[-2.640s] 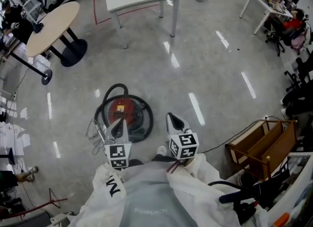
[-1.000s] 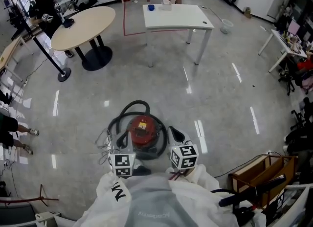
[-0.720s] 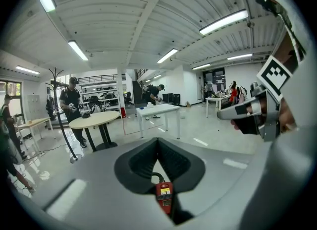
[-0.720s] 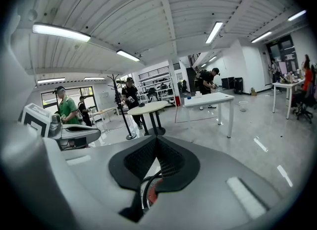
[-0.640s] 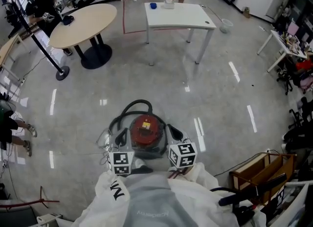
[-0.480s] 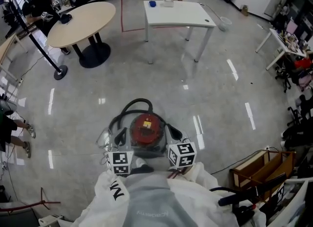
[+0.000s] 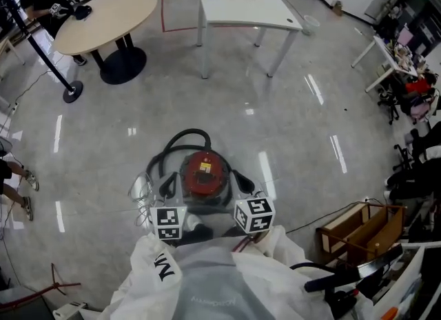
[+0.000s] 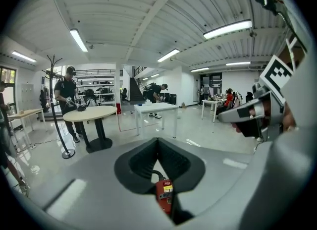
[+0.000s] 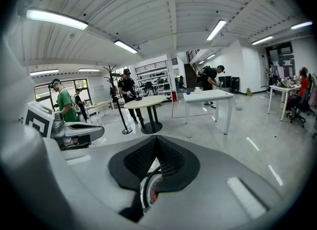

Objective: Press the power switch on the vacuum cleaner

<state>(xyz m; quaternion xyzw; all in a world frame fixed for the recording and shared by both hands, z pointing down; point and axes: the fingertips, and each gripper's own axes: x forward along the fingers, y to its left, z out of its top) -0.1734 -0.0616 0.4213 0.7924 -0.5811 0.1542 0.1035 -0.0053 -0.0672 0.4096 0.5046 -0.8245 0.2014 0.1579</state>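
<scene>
The vacuum cleaner (image 7: 204, 174) stands on the grey floor just ahead of me, round, with a red top and a yellow label, and a black hose (image 7: 180, 139) loops round it. My left gripper (image 7: 167, 186) hangs over its left edge, jaws together and empty. My right gripper (image 7: 242, 181) hangs over its right edge, also shut on nothing. In the left gripper view the red top (image 8: 164, 195) shows through the gap below the left gripper (image 8: 157, 142). The right gripper (image 9: 157, 140) frames the vacuum cleaner's rim (image 9: 147, 193). No switch is discernible.
A round wooden table (image 7: 103, 12) and a white table (image 7: 248, 8) stand farther off, with people near them. A wooden crate (image 7: 362, 225) and cables lie at the right. A wire bundle (image 7: 141, 194) lies left of the vacuum cleaner.
I have come closer to the vacuum cleaner, which now sits between the two grippers. Both grippers stay shut and keep their spacing.
</scene>
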